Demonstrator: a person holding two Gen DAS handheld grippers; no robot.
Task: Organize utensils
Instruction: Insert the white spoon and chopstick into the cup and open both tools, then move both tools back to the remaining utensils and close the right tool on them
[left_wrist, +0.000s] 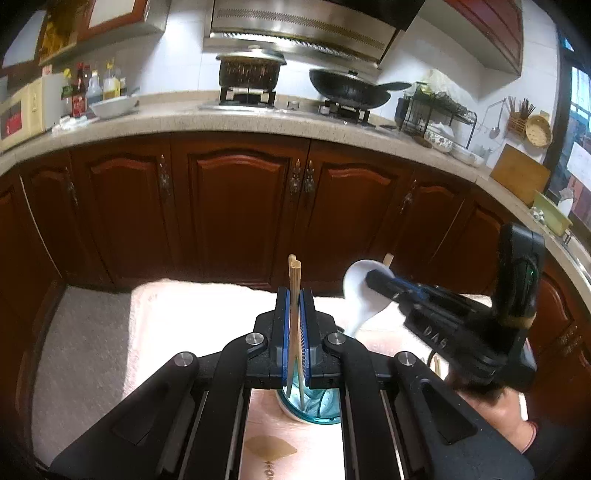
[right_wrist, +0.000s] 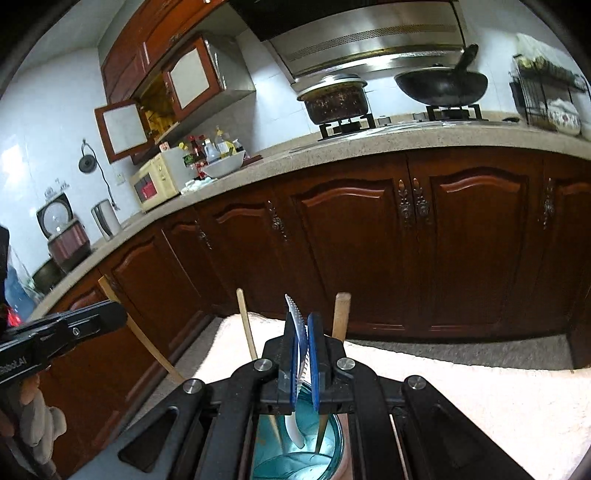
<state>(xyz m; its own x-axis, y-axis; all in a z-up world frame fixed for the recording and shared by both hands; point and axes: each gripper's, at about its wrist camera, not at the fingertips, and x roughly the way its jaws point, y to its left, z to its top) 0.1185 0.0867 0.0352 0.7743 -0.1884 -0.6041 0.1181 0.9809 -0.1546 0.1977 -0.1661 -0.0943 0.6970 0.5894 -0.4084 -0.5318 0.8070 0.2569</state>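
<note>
Our left gripper (left_wrist: 294, 295) has its fingers clamped on chopsticks (left_wrist: 294, 280). Our right gripper's (right_wrist: 303, 325) fingers pinch a white spoon (right_wrist: 295, 314), both above the teal cup (right_wrist: 295, 454).

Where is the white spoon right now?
The white spoon is clamped in the right gripper, handle dipping into the blue glass cup beside the left gripper's chopsticks.

dark red-brown cabinet doors (left_wrist: 236, 206) are seen under a speckled stone counter (left_wrist: 177, 122). a lidded pot (left_wrist: 249, 72) and a black wok (left_wrist: 349, 90) are parked on the stove, under a steel range hood (left_wrist: 299, 26). sauce bottles (left_wrist: 94, 86), a white bowl (left_wrist: 112, 107) and a cream microwave (right_wrist: 159, 181) are lined up on the left.
</note>
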